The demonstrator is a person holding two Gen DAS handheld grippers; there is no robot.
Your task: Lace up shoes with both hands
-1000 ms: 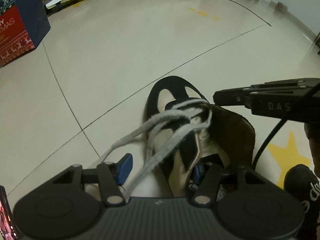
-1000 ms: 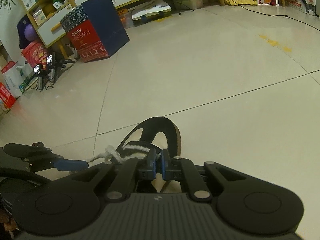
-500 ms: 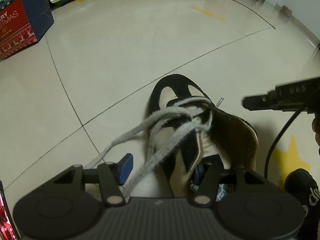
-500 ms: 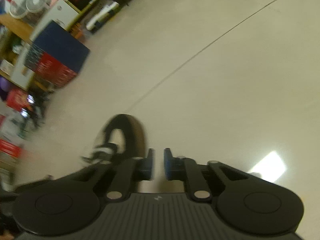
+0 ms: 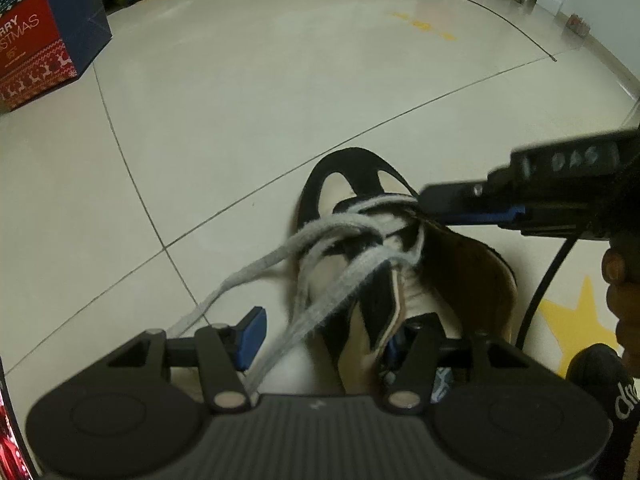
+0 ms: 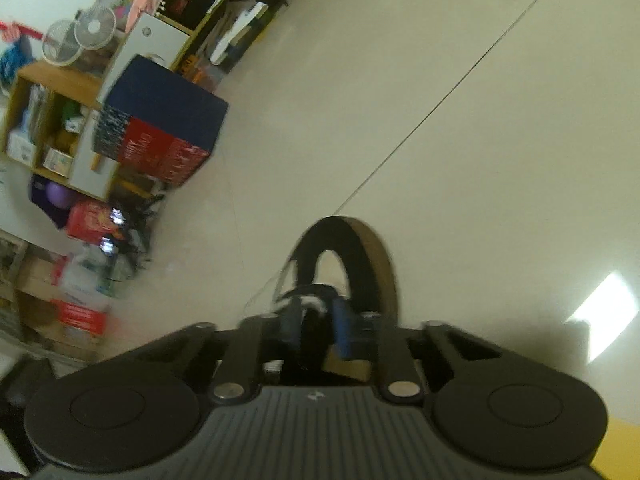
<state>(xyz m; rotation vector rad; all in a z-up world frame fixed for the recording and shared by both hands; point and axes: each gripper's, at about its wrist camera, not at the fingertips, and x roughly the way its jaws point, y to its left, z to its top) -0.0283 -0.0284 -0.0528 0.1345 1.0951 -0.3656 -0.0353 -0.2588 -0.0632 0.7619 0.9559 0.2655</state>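
Note:
A black-and-cream shoe [image 5: 460,264] stands on the tiled floor with its toe pointing away. Its grey laces [image 5: 280,252] trail off to the near left. My left gripper [image 5: 324,340] is open and straddles the shoe's near side. One blue pad is outside by the loose laces and the other finger is down inside the shoe. My right gripper [image 5: 424,202] reaches in from the right to the laced crossings. In the blurred right wrist view the shoe [image 6: 360,248] lies ahead. There the right gripper [image 6: 316,328] is closing, its pads still apart, with lacing between them.
A blue-and-red Christmas box [image 5: 36,52] [image 6: 160,136] stands at the far left. Cluttered shelves [image 6: 44,120] line the wall behind it. A thin cable [image 5: 500,12] crosses the far floor. A yellow star sticker [image 5: 580,320] and a person's hand [image 5: 624,280] are at the right.
My right gripper drew back to the right half a second ago, rolled, opened its jaws and is back at the lacing. The left gripper and the shoe have not moved.

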